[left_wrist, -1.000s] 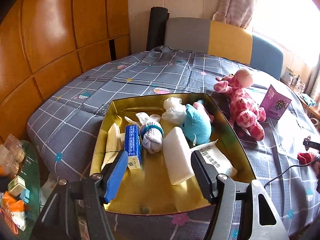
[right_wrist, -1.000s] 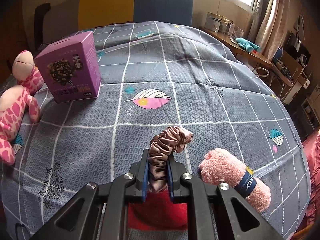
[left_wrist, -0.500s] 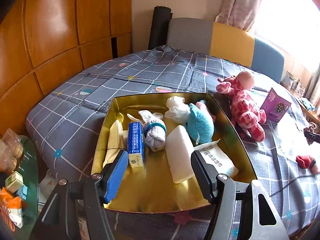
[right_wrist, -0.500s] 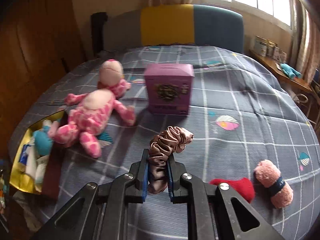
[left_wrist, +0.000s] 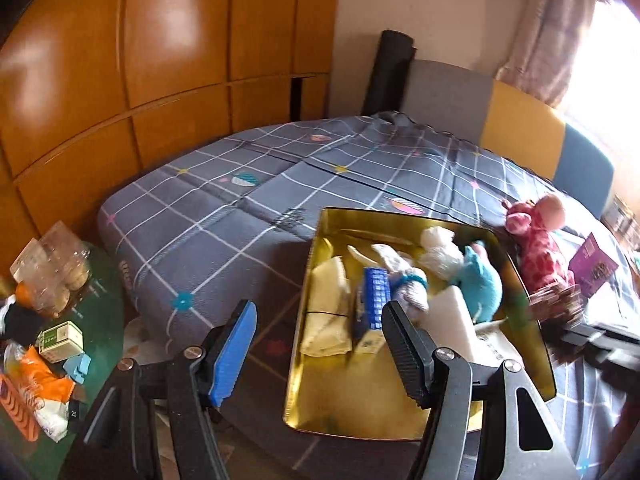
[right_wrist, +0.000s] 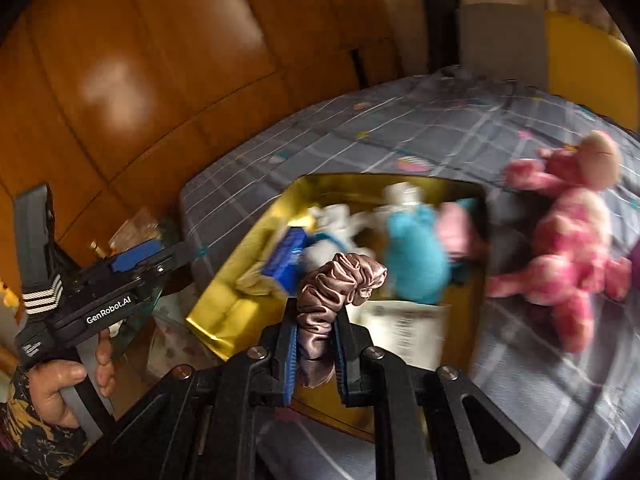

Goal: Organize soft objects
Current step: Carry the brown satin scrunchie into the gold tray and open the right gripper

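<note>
My right gripper [right_wrist: 316, 320] is shut on a mauve satin scrunchie [right_wrist: 340, 284], which hangs above the near edge of the gold tray [right_wrist: 224, 312]. The tray holds a blue plush [right_wrist: 416, 256], a white sock toy, a blue packet and white packs. A pink spotted plush [right_wrist: 568, 252] lies on the grey checked cloth to the tray's right. My left gripper [left_wrist: 320, 344] is open with nothing between its fingers, low at the gold tray's [left_wrist: 316, 280] left edge. The right gripper with the scrunchie [left_wrist: 556, 300] shows blurred at the tray's right rim.
A purple box [left_wrist: 592, 268] stands beyond the pink plush [left_wrist: 540, 244]. A green glass side table [left_wrist: 100, 320] with snack packs sits low at the left. Wood panelling runs along the left, and grey, yellow and blue chair backs stand behind the cloth. A hand [right_wrist: 60, 380] holds the left gripper.
My right gripper has swung left with the scrunchie, from the far right of the cloth to over the tray. The left gripper has shifted left, still open.
</note>
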`<state>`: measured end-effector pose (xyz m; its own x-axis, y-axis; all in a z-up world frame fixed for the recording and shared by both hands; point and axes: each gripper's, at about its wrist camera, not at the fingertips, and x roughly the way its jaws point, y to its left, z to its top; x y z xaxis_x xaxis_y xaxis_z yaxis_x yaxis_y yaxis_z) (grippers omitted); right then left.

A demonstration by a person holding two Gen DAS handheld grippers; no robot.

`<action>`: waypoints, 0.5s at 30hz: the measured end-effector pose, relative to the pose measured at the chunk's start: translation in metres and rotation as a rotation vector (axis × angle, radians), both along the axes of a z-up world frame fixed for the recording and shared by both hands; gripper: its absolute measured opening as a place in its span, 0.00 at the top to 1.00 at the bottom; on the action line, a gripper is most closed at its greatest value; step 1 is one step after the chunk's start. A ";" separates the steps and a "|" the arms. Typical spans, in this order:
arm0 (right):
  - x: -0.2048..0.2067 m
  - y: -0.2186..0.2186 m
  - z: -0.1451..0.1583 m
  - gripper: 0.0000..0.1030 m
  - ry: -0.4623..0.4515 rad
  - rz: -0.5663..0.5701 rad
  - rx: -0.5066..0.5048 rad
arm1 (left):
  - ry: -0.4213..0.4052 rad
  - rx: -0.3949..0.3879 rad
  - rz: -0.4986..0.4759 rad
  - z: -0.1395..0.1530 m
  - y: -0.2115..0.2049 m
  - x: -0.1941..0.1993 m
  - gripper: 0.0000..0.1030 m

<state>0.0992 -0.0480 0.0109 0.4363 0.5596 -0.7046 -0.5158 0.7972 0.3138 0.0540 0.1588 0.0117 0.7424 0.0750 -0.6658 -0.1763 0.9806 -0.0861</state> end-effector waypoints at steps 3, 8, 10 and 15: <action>0.009 0.038 -0.022 0.85 0.035 0.054 -0.043 | -0.003 -0.009 0.008 0.000 0.005 -0.001 0.36; 0.017 0.067 -0.053 0.77 0.064 0.074 -0.130 | -0.005 -0.002 -0.004 0.000 0.003 -0.003 0.36; 0.018 0.063 -0.060 0.68 0.090 0.045 -0.135 | -0.004 0.007 -0.006 -0.001 0.000 -0.003 0.36; 0.021 0.046 -0.058 0.62 0.105 -0.003 -0.088 | 0.000 0.002 -0.019 -0.002 -0.003 -0.004 0.36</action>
